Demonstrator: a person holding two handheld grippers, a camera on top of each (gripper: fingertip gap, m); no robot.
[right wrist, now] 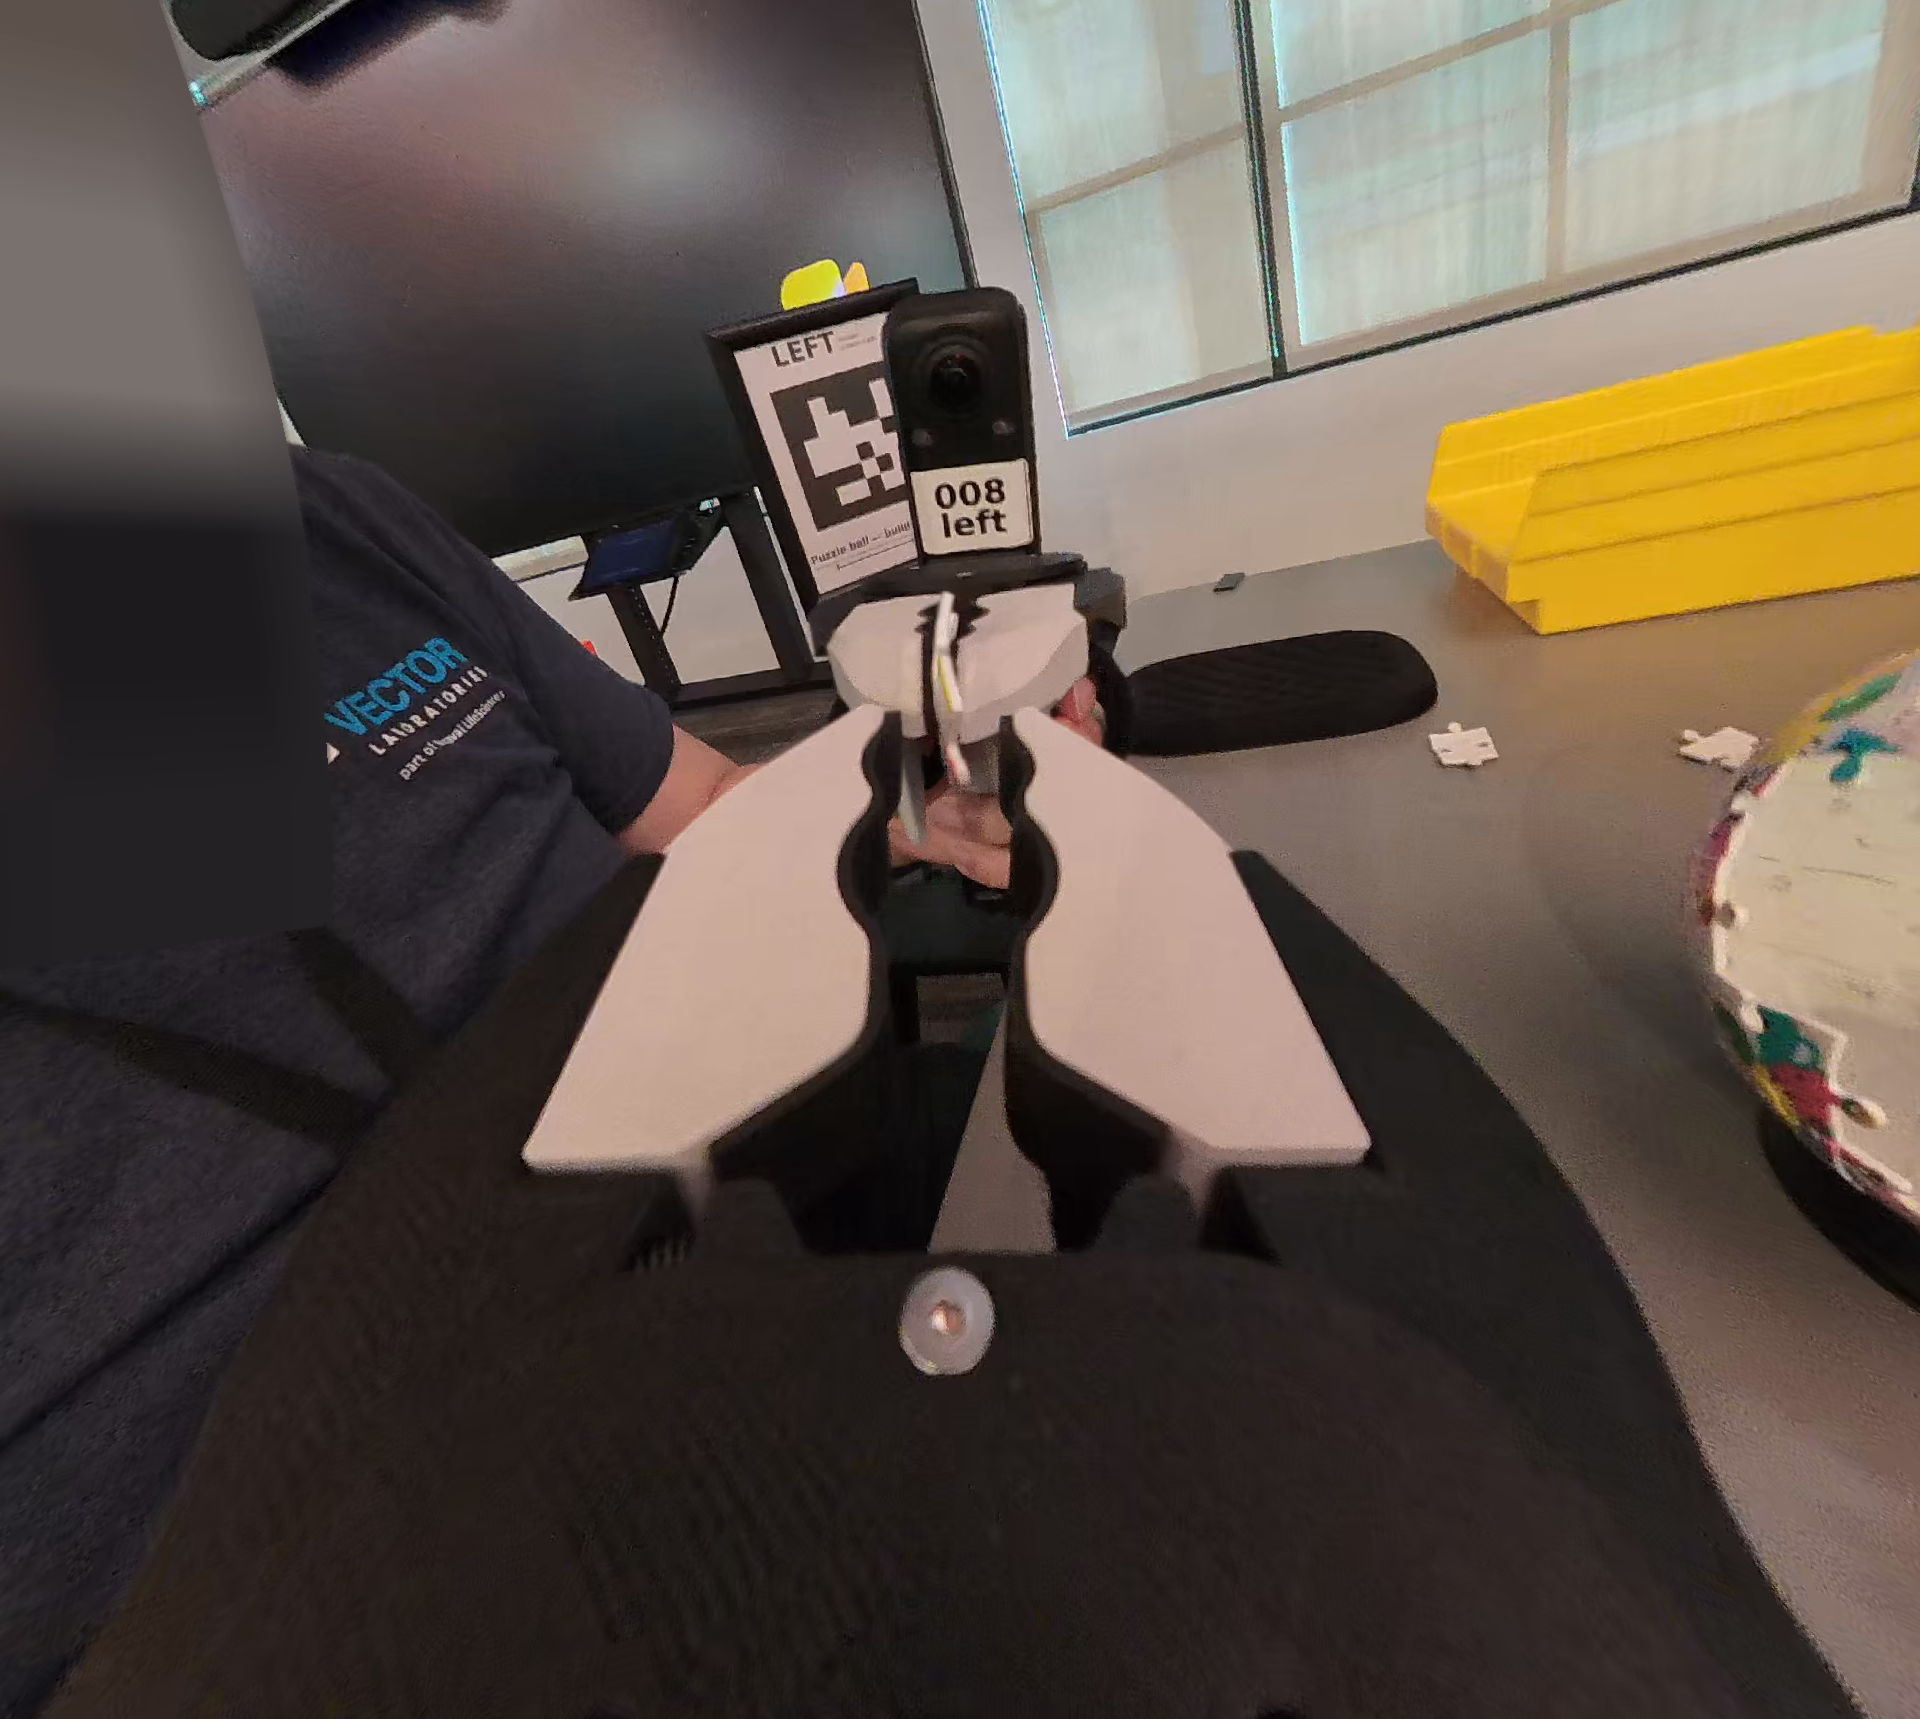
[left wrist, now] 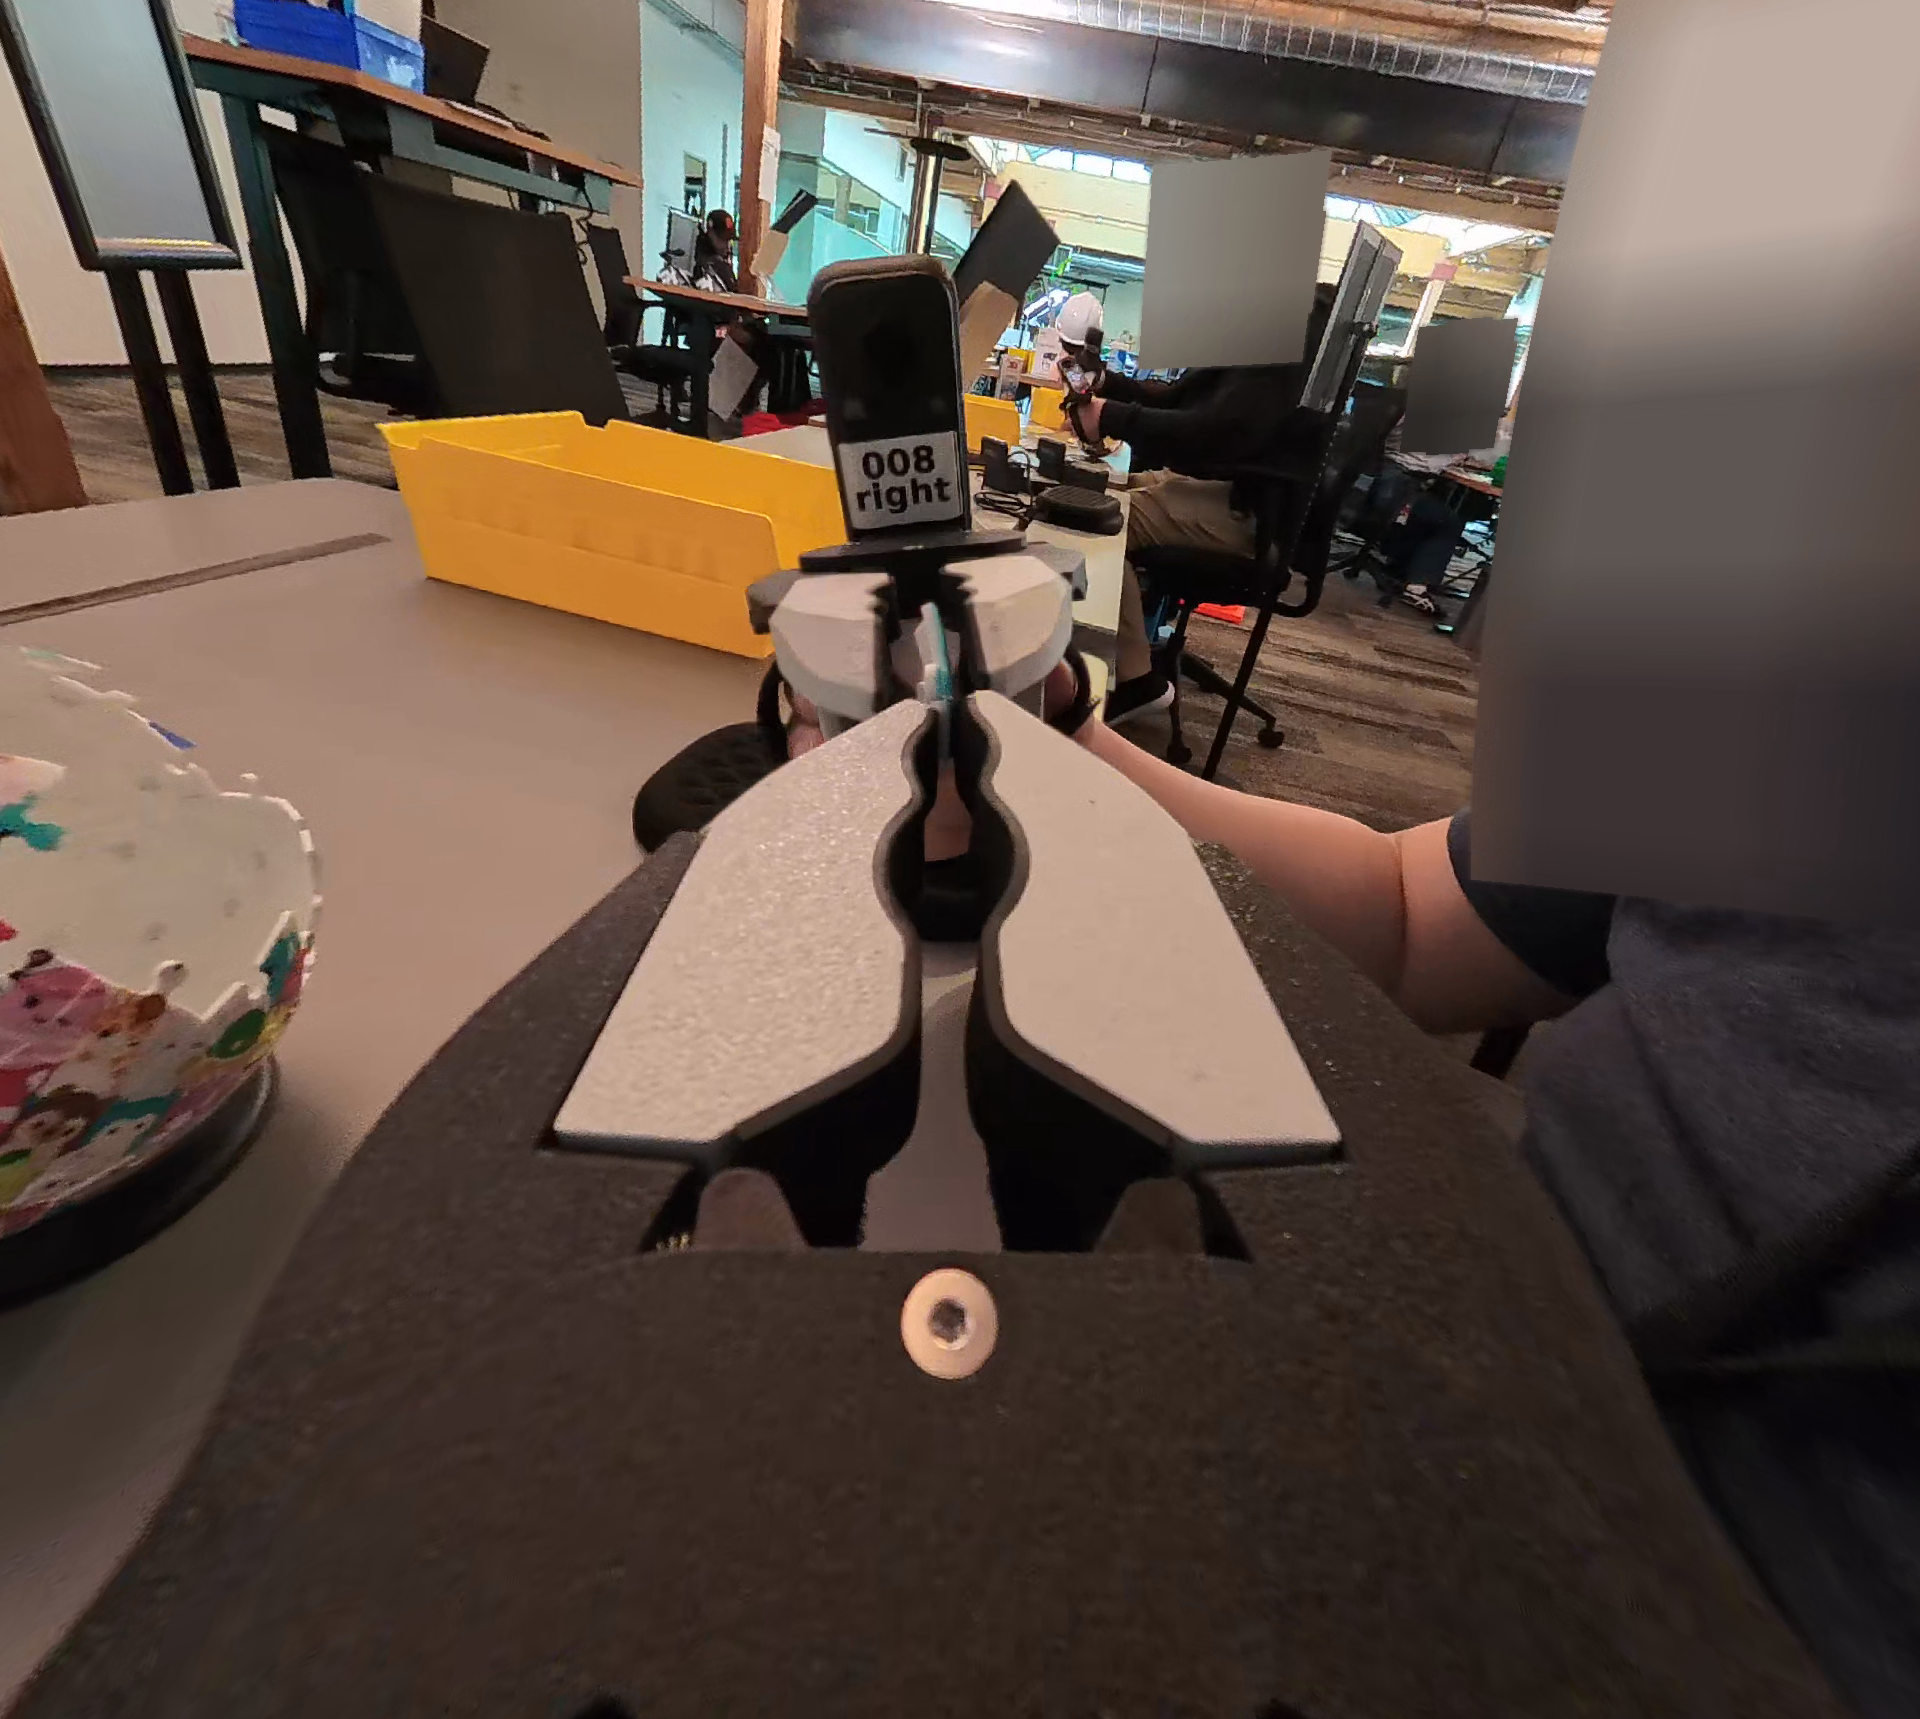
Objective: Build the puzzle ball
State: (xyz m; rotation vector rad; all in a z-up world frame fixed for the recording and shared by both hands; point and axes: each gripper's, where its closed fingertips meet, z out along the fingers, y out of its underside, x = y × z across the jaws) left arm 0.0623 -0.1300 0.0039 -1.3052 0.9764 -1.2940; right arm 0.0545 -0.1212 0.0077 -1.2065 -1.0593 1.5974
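Above the bench (left wrist: 436, 734), the left gripper (left wrist: 945, 719) and right gripper (right wrist: 951, 739) met tip to tip, each with jaws clenched on a puzzle piece (right wrist: 943, 682) held edge-on between them. The half-built ball (left wrist: 125, 921) sat on its black stand at the bench edge. Two loose pieces (right wrist: 1465, 744) lay near a yellow bin (right wrist: 1662, 495).

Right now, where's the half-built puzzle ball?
The ball sits on the table at the left edge of the left wrist view and the right edge of the right wrist view, nearer than the yellow bin.
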